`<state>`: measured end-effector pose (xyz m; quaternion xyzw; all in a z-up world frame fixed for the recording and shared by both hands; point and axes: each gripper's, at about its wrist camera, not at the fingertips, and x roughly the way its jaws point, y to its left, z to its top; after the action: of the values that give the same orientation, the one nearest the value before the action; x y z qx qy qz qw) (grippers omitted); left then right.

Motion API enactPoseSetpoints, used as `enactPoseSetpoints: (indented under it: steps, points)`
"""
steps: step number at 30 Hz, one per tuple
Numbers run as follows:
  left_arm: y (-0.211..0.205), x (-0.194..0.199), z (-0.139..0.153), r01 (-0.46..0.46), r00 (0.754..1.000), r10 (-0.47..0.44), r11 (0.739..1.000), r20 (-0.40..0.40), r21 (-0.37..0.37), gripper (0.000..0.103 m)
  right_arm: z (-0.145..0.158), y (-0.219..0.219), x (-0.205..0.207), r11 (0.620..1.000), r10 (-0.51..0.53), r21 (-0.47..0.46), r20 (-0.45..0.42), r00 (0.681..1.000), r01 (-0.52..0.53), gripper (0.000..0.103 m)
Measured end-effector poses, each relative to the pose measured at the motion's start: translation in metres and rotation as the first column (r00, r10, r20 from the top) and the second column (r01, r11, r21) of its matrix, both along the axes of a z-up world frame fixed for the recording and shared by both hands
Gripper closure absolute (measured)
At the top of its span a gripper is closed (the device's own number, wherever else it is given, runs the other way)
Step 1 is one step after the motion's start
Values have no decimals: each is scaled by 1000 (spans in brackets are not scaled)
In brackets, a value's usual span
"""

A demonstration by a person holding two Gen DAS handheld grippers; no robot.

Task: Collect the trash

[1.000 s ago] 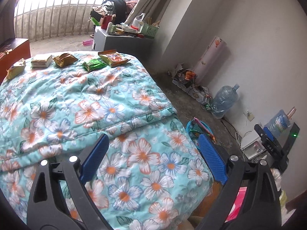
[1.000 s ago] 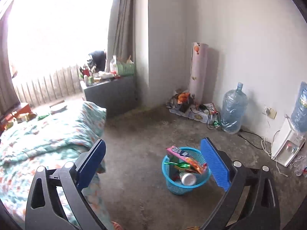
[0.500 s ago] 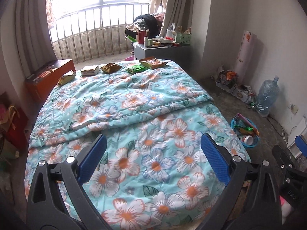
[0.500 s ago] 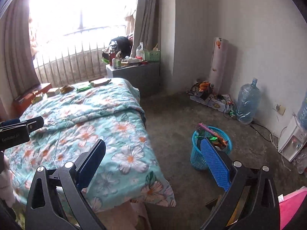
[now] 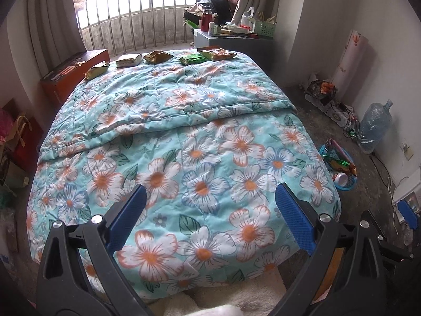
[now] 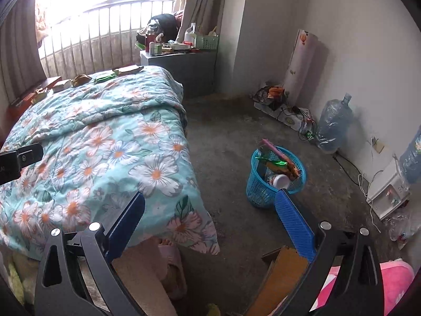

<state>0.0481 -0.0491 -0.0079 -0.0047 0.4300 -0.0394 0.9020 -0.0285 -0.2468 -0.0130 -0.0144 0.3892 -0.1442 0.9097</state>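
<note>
- Along the far edge of the bed [image 5: 184, 121], five snack wrappers [image 5: 155, 56] are laid in a row near the window railing; their print is too small to be read.
- Beside the bed's right side, a blue trash basket [image 6: 265, 192] is stood on the bare floor [image 6: 229, 137], with wrappers and a white cup seen inside; part of its rim is hidden by the quilt in the left wrist view.
- Both claws are held spread and empty: the left claw [image 5: 209, 220] over the foot of the quilt, the right claw [image 6: 209, 221] over the bed's corner and the floor.
- Open floor is left between the bed and the wall clutter.
- A water jug [image 6: 332, 123] is stood by the wall, well apart from the basket.
</note>
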Motion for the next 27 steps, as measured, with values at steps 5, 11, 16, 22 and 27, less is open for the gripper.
enactPoseSetpoints:
  steps: [5,11,16,22,27]
  points:
    - [-16,-3,2,32,999,-32,999,1,26,9,1,-19,-9,999,-31,7,-7,999,31,7]
    - [-30,-5,2,62,998,-62,997,-2,51,9,-1,-29,-14,999,-38,21,-8,999,38,7]
    - [-35,-5,2,73,997,-73,996,-8,57,9,-5,-31,-14,999,-35,29,-16,999,36,7]
    - [-36,-4,1,79,997,-78,995,-11,55,9,-4,-34,-14,999,-40,37,-16,999,40,7]
    - [-36,-2,-2,83,996,-82,995,-26,51,9,-4,-34,-13,998,-40,43,-19,999,41,7]
